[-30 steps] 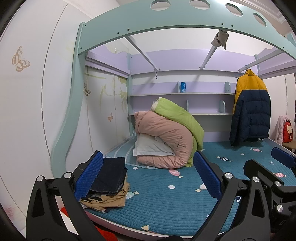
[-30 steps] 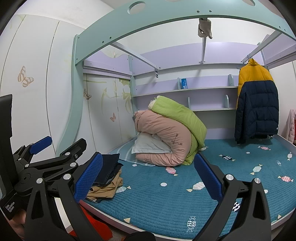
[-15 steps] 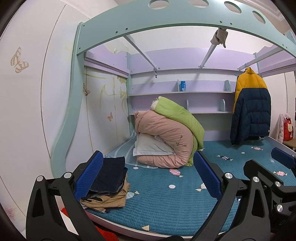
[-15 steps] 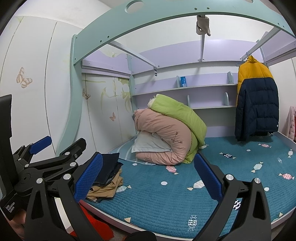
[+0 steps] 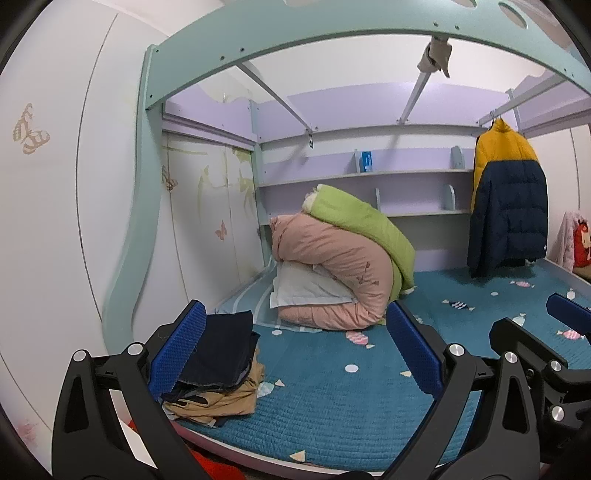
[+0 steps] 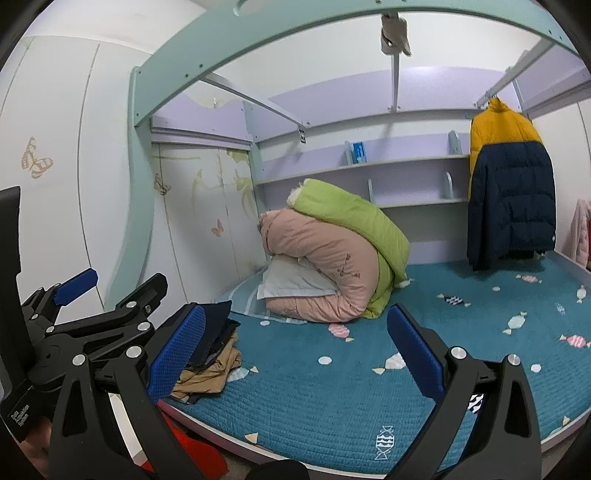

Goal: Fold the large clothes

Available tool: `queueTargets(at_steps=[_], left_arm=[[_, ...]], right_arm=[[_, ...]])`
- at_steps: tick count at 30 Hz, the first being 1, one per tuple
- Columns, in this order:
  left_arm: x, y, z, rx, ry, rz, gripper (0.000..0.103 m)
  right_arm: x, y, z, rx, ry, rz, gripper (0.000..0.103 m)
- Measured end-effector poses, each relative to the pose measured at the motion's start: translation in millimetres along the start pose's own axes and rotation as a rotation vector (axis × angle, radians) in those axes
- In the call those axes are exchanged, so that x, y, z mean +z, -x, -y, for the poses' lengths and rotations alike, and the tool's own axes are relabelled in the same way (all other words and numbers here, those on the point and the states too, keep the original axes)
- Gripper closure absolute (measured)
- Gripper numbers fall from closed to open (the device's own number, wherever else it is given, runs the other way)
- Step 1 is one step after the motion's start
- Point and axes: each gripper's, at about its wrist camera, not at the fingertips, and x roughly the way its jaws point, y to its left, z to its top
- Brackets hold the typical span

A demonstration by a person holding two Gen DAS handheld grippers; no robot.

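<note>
Left gripper (image 5: 297,352) and right gripper (image 6: 295,350) held before bed (image 6: 332,406), jaws spread, nothing gripped. Folded clothes (image 5: 218,369) stacked at bed's front-left corner.

The rolled pink quilt (image 5: 332,266) is sitting on the teal candy-print mattress (image 5: 332,402), toward its back left corner. A green quilt (image 5: 362,225) is draping over the top and right side of the pink quilt, and a white pillow (image 5: 306,288) is poking out from under its left end. Behind the pink quilt, lilac wall shelves (image 5: 406,175) are running across the back wall, with a small blue box (image 5: 365,161) standing on the upper one. Far right of the pink quilt, a red cartoon bag (image 5: 583,245) is showing at the frame edge. Overhead, the mint bed frame arch (image 5: 332,33) is curving across.
</note>
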Motion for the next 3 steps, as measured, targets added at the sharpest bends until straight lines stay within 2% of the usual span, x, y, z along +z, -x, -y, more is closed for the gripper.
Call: queueTargets(at_steps=[3], left_arm=[[-3.3, -8.7, 6.4, -0.011, -0.015, -0.012, 0.005]], right_arm=[[-1.8, -8.9, 10.3, -0.008, -0.011, -0.009, 0.008]])
